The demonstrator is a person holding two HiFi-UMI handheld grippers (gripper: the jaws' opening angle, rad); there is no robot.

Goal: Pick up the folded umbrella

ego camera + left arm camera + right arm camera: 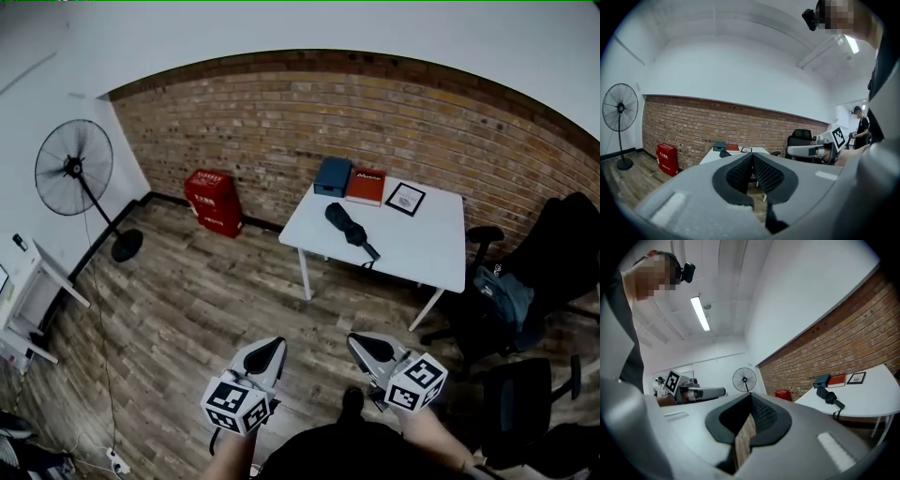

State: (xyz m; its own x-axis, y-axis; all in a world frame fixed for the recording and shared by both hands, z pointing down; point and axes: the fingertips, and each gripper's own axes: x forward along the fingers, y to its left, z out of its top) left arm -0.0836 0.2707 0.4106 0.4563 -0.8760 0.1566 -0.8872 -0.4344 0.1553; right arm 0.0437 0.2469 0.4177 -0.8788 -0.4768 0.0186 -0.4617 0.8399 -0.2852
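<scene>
Folded umbrella (349, 228) near red book (366, 186), lettering illegible

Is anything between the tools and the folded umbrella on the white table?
Nothing visible does. Only wooden floor separates the left tool and right tool from the table; the folded umbrella lies open to them, with blue box, red book and picture frame behind it.

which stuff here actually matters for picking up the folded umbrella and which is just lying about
For the job:
- folded umbrella
- white table it lies on
- left claw and right claw, both shut and empty

Just lying about:
- blue box, red book, framed picture
- red crate
- standing fan
- office chairs
</scene>
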